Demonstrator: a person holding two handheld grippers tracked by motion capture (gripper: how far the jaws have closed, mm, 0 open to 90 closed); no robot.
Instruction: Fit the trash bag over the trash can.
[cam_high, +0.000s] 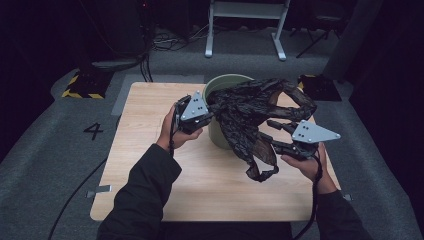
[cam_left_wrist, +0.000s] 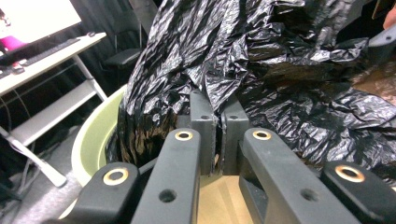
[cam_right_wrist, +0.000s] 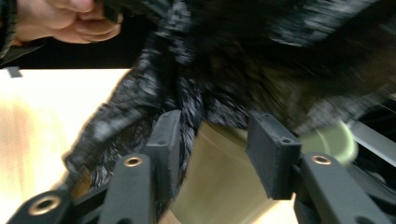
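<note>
A crumpled black plastic bag (cam_high: 250, 112) drapes over a pale green bin (cam_high: 220, 85) that stands on the wooden table (cam_high: 150, 115). My left gripper (cam_high: 207, 117) sits at the bin's left rim. In the left gripper view its jaws (cam_left_wrist: 218, 116) are shut on a fold of the bag (cam_left_wrist: 261, 60), with the bin's rim (cam_left_wrist: 93, 135) below left. My right gripper (cam_high: 274, 136) is at the bag's right side. Its jaws (cam_right_wrist: 219, 140) stand apart. The bag (cam_right_wrist: 140, 98) hangs against one pad, not pinched, and the bin (cam_right_wrist: 331, 140) shows blurred behind.
A tail of the bag hangs down to the tabletop near its middle (cam_high: 260, 172). Behind the table stand a white metal frame (cam_high: 245, 25) and a yellow-and-black striped base (cam_high: 82, 85). A desk with a monitor (cam_left_wrist: 37, 46) is off to one side.
</note>
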